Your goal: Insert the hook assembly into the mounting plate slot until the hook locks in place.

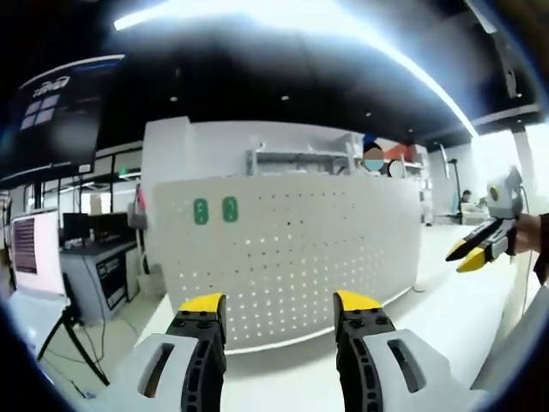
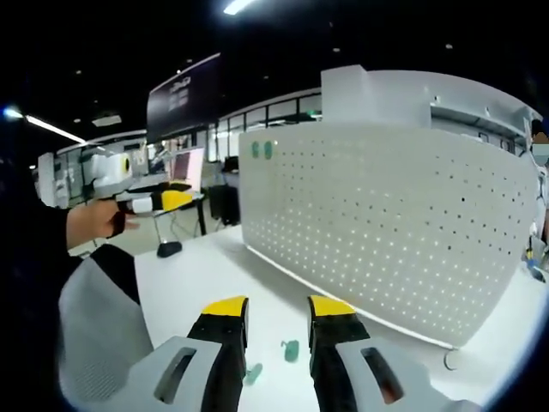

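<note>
Nearest the right claw [image 2: 276, 311], whose jaws are spread and empty, two small green hooks [image 2: 291, 349] are seen lying on the white surface [image 2: 206, 266] before the pegboard [image 2: 386, 223]. Two more green hooks [image 1: 214, 210] are already hung at the board's upper corner, and the left claw [image 1: 279, 302] is likewise held open and empty. Judged from this, the pick-up has not begun; a hook must next be grasped and pushed into a slot.

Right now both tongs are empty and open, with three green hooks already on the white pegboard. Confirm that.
Not quite: two green hooks sit on the pegboard, not three, as the left gripper view shows. The rest holds: the left tongs and right tongs are open and empty.
</note>
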The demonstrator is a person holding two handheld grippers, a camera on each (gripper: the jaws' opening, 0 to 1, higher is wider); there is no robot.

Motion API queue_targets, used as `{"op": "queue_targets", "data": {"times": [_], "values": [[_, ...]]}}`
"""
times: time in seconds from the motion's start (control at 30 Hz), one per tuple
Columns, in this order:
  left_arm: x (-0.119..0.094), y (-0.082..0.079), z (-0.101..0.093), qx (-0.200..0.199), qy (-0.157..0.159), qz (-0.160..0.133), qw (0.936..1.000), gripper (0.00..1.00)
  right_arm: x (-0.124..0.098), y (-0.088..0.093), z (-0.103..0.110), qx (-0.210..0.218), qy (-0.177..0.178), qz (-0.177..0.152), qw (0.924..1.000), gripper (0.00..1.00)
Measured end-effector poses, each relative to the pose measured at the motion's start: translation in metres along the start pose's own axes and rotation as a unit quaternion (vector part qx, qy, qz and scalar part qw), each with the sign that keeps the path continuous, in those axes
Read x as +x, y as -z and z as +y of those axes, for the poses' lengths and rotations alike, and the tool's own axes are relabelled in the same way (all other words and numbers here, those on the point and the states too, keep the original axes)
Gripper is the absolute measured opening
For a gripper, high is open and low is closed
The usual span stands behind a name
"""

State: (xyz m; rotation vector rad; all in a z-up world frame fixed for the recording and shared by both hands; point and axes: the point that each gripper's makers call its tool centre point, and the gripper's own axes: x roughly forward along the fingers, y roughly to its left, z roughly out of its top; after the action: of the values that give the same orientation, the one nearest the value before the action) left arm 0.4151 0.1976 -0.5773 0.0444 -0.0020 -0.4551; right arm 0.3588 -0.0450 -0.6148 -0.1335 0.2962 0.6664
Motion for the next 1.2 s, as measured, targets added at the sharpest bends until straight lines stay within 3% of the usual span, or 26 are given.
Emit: {"op": "queue_targets", "data": {"times": [0.33, 0.73, 0.97, 1.2], "values": [[-0.008, 0.004, -0.001, -0.005, -0.001, 0.0, 1.0, 0.51, 0.011, 0.007, 0.006, -0.006, -0.014, 0.017, 0.9997, 0.27], [-0.013, 0.013, -0.006, -0.012, 0.001, 0.006, 0.9999, 0.5, 0.04, 0.051, 0.029, 0.012, -0.044, 0.073, 0.9963, 0.24], [-0.013, 0.015, -0.006, -0.016, 0.003, 0.006, 0.9998, 0.5, 0.057, 0.07, 0.035, 0.001, -0.048, 0.104, 0.9934, 0.23], [-0.011, 0.016, -0.008, -0.02, 0.008, 0.007, 0.9997, 0.5, 0.069, 0.101, 0.037, -0.007, -0.05, 0.159, 0.986, 0.22]]}}
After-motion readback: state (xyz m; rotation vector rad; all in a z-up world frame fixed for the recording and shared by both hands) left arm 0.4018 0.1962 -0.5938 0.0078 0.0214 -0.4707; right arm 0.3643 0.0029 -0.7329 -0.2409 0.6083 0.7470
